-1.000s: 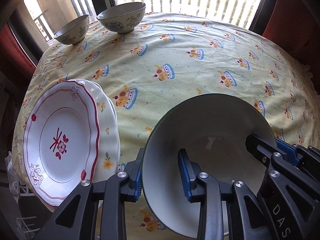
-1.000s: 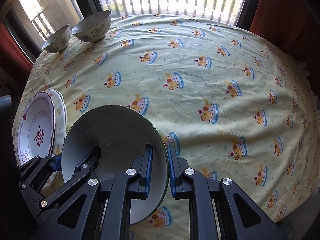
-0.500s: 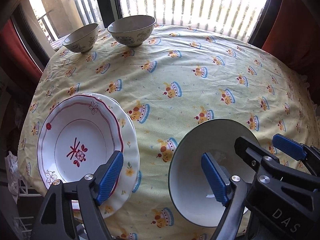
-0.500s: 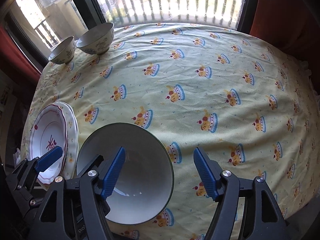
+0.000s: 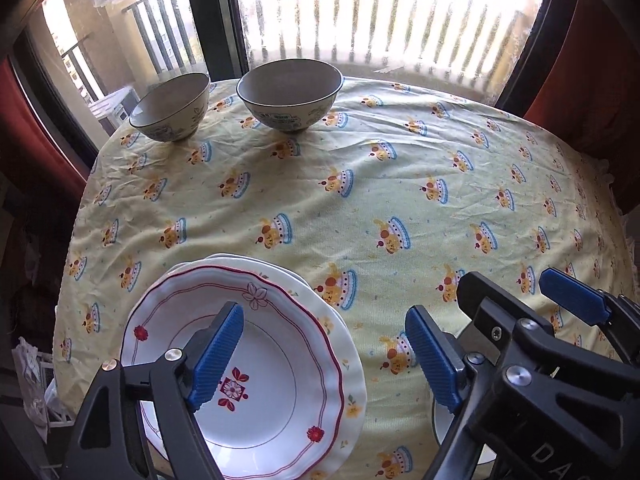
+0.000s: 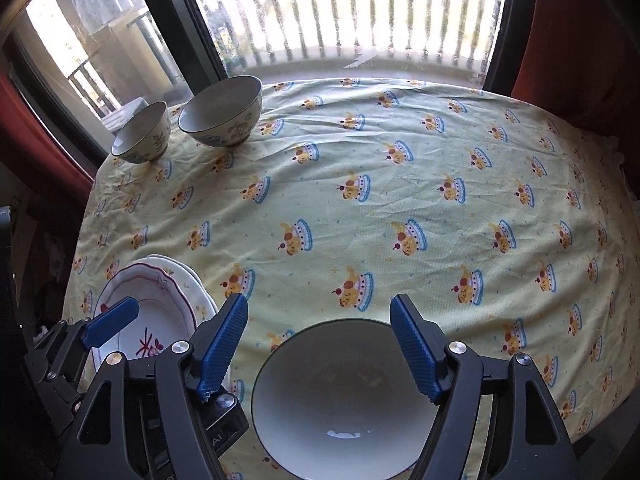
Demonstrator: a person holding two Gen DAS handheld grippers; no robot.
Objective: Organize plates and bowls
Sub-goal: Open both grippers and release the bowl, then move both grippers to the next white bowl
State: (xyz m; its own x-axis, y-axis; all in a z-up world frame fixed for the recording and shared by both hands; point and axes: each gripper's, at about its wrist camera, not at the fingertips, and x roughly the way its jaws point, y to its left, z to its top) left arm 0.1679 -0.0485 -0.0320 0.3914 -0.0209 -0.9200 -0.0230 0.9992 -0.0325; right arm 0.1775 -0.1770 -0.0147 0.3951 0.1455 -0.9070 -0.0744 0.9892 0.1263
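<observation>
A white bowl with a dark green rim (image 6: 340,400) rests on the yellow tablecloth at the near edge, below my open right gripper (image 6: 320,344). In the left wrist view only a sliver of the bowl (image 5: 442,424) shows behind the other gripper. My left gripper (image 5: 324,356) is open and empty, over the right side of a red-trimmed plate (image 5: 256,384) stacked on a floral plate (image 5: 348,376). The stack also shows in the right wrist view (image 6: 152,312). Two patterned bowls, a small one (image 5: 172,106) and a larger one (image 5: 290,94), stand at the far left.
The round table's yellow cloth (image 5: 400,184) with a cake print fills the middle and right. A window with railings (image 5: 380,20) stands behind the table. Red curtains (image 5: 592,60) hang at both sides. The table edge drops off at the left.
Both grippers opened and let go of the white bowl, which now sits on the cloth. Both have pulled back and up, and the left one shifted left over the plates.
</observation>
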